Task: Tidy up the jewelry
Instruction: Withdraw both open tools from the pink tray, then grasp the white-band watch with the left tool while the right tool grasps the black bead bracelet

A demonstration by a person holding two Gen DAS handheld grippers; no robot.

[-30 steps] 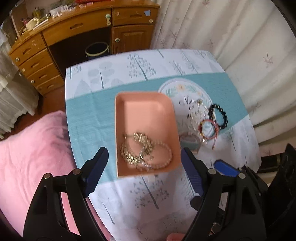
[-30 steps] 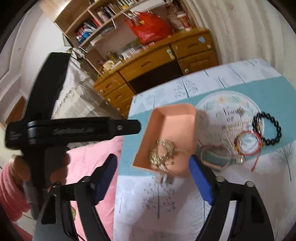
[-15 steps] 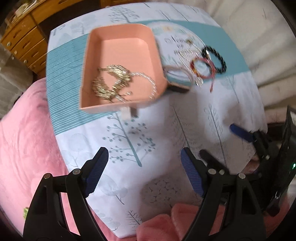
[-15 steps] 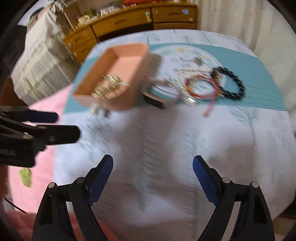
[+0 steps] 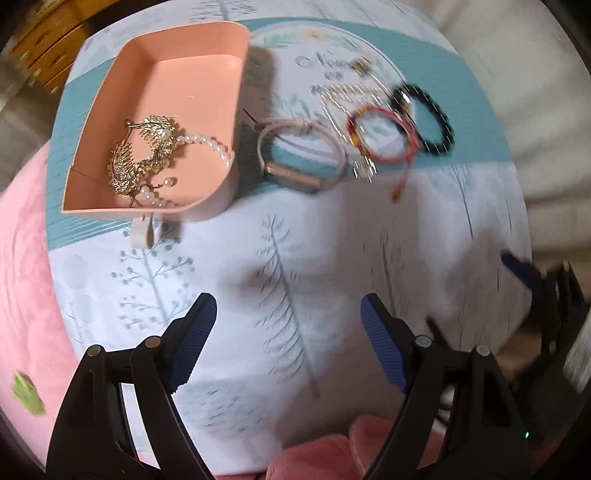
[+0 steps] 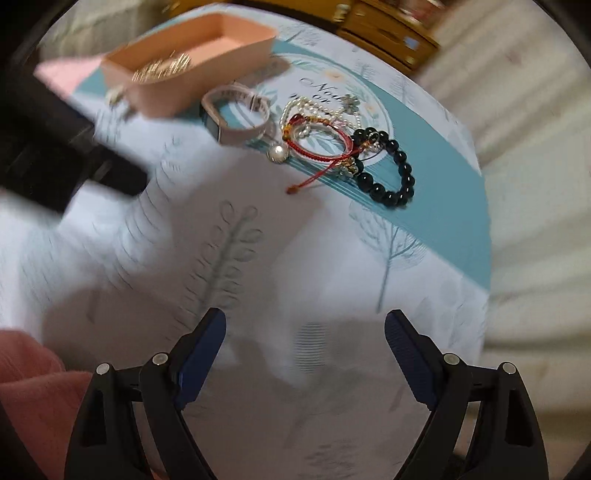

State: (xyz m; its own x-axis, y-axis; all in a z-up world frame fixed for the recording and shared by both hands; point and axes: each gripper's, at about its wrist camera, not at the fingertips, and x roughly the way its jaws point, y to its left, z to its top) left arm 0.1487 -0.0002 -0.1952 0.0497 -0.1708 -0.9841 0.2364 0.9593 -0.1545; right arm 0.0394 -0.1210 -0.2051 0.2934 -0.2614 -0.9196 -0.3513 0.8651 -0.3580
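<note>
A pink tray (image 5: 92, 110) (image 6: 236, 48) on the table holds gold hair combs (image 5: 140, 155) and a pearl strand (image 5: 207, 144). To its right lie a pale pink watch band (image 5: 299, 158) (image 6: 236, 110), a red cord bracelet (image 5: 380, 136) (image 6: 321, 144), a pearl chain (image 6: 314, 107) and a black bead bracelet (image 5: 424, 118) (image 6: 391, 173). My left gripper (image 5: 288, 325) hangs open and empty over bare cloth in front of the tray. My right gripper (image 6: 306, 339) is open and empty too, short of the bracelets. Each gripper shows blurred at the edge of the other's view.
The table wears a white and teal tree-print cloth (image 5: 295, 258) (image 6: 221, 240). A pink blanket (image 5: 22, 277) lies to the left. A wooden dresser (image 6: 388, 26) stands behind the table, pale curtains (image 6: 535, 147) to the right. A pink sleeve (image 6: 29, 384) shows at the lower left.
Both grippers have come down toward the table and tipped from looking across the room to looking down at the cloth. The tray and jewelry now fill more of both views. The jaws stayed open.
</note>
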